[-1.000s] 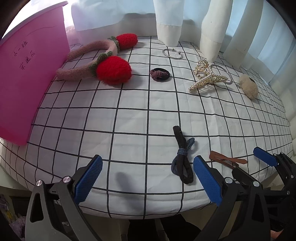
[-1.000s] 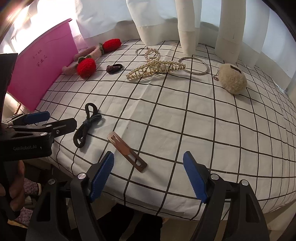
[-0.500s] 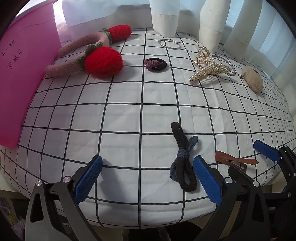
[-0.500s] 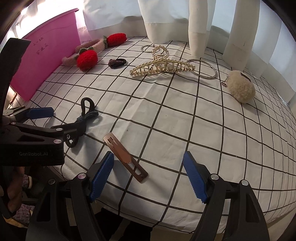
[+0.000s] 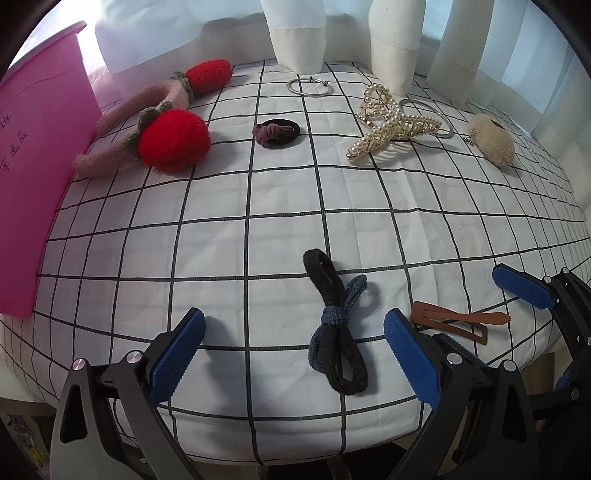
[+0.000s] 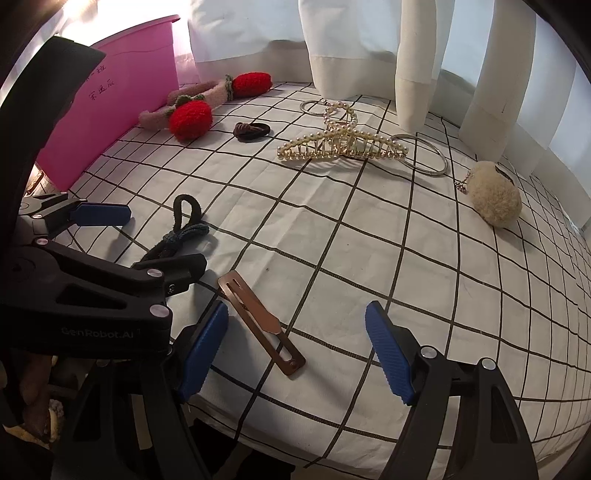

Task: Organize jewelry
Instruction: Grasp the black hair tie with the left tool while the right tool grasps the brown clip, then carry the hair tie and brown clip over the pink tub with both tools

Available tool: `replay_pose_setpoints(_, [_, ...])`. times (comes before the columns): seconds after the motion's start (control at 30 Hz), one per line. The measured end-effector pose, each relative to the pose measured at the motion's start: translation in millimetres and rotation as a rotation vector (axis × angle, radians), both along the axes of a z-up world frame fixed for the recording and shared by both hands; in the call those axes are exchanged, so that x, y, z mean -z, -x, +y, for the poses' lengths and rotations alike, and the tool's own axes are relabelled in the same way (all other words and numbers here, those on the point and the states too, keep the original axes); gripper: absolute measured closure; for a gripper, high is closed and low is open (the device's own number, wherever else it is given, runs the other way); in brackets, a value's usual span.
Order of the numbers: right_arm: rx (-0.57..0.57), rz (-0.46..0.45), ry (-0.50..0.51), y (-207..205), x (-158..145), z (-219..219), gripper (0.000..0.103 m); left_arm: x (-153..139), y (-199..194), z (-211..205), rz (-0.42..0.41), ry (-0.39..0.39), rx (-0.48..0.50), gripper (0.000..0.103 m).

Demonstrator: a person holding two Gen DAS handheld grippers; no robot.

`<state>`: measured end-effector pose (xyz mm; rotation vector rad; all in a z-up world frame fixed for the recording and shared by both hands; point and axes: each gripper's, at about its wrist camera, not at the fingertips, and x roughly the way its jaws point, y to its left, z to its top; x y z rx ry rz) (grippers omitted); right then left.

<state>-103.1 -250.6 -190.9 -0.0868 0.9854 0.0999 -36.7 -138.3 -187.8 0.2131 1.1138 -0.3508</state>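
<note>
A black and blue knotted hair tie (image 5: 337, 325) lies near the front edge of the checked cloth, between the fingers of my open, empty left gripper (image 5: 293, 354); it also shows in the right wrist view (image 6: 177, 232). A brown flat hair clip (image 6: 260, 326) lies between the fingers of my open, empty right gripper (image 6: 297, 350), closer to the left finger; it shows in the left wrist view (image 5: 456, 320) too. Farther back lie a pearl claw clip (image 5: 391, 127), a strawberry headband (image 5: 162, 122), a dark scrunchie (image 5: 276, 133), metal rings (image 5: 308, 86) and a beige pompom (image 5: 493, 144).
A pink bin (image 5: 35, 147) with handwritten characters stands at the left edge of the cloth. White curtains (image 5: 299, 33) hang along the back. The cloth (image 5: 258, 240) drops off at the front edge just ahead of both grippers.
Both grippers have moved forward over the cloth. The hair tie now sits between my left fingers and the brown clip between my right fingers. Nothing was picked up.
</note>
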Motion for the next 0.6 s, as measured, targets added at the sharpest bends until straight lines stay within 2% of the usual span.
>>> replay_pose_setpoints(0.13, [-0.022, -0.005, -0.003, 0.5, 0.0, 1.8, 0.031, -1.1, 2.2, -0.9, -0.014, 0.000, 0.008, 0.014])
replay_pose_setpoints(0.17, [-0.029, -0.008, -0.002, 1.0, -0.4, 2.7, 0.034, -1.8, 2.8, -1.4, -0.019, 0.002, 0.011, 0.016])
replay_pose_setpoints(0.23, [-0.042, -0.017, -0.001, 2.0, -1.9, 5.0, 0.046, -2.7, 4.2, -2.3, -0.023, 0.003, 0.015, 0.021])
replay_pose_setpoints(0.3, [-0.055, -0.020, 0.000, 2.7, -3.1, 7.9, 0.063, -3.8, 5.3, -2.2, -0.027, 0.006, 0.013, 0.024])
replay_pose_setpoints(0.37, [-0.063, -0.022, 0.005, 3.3, -3.8, 10.4, 0.076, -4.8, 5.6, -1.9, -0.033, 0.009, 0.011, 0.029])
replay_pose_setpoints(0.4, [-0.066, -0.021, 0.003, 3.7, -4.2, 11.3, 0.083, -5.5, 5.8, -1.4, -0.036, 0.010, 0.010, 0.033])
replay_pose_setpoints(0.47, [-0.067, -0.016, -0.003, 3.5, -4.5, 11.5, 0.086, -7.2, 5.4, -0.2, -0.042, 0.015, 0.008, 0.045])
replay_pose_setpoints(0.53, [-0.062, -0.012, -0.017, 2.7, -5.1, 10.0, 0.088, -9.2, 5.6, 0.8, -0.049, 0.019, 0.006, 0.067])
replay_pose_setpoints(0.57, [-0.058, -0.008, -0.027, 2.2, -5.4, 8.8, 0.090, -10.0, 4.7, -0.1, -0.051, 0.020, 0.008, 0.074])
replay_pose_setpoints(0.6, [-0.053, -0.006, -0.037, 2.0, -6.0, 7.8, 0.090, -10.5, 4.9, -0.5, -0.052, 0.019, 0.011, 0.089])
